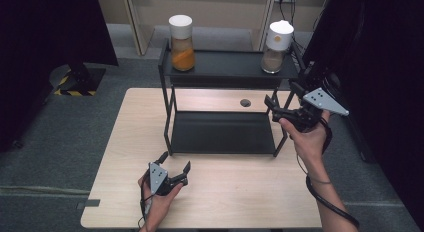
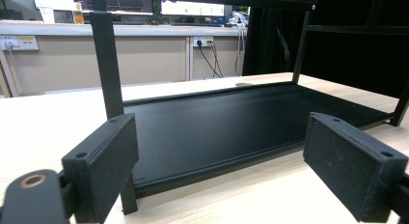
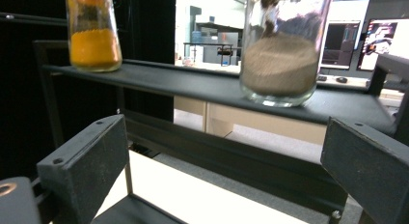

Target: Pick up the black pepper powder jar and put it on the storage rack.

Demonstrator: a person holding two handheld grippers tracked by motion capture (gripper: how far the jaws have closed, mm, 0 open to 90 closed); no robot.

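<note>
A black two-tier rack [image 1: 222, 67] stands at the back of the wooden table [image 1: 125, 167]. On its top shelf are two white-capped glass jars: one with orange powder [image 1: 181, 44] at the left end, one with brown powder [image 1: 276, 47] at the right end. My right gripper [image 1: 282, 96] is open, held at the rack's right side just below the top shelf. The right gripper view looks slightly up at the brown jar [image 3: 282, 55] and the orange jar [image 3: 94, 35]. My left gripper [image 1: 176, 161] is open and empty, low over the table in front of the empty lower shelf [image 2: 231, 118].
A round cable hole [image 1: 245, 102] sits in the table behind the lower shelf. Black curtains hang at both sides. A stand base with yellow-black tape [image 1: 75, 84] is on the floor at the left. Wall sockets [image 2: 205, 41] lie beyond the table.
</note>
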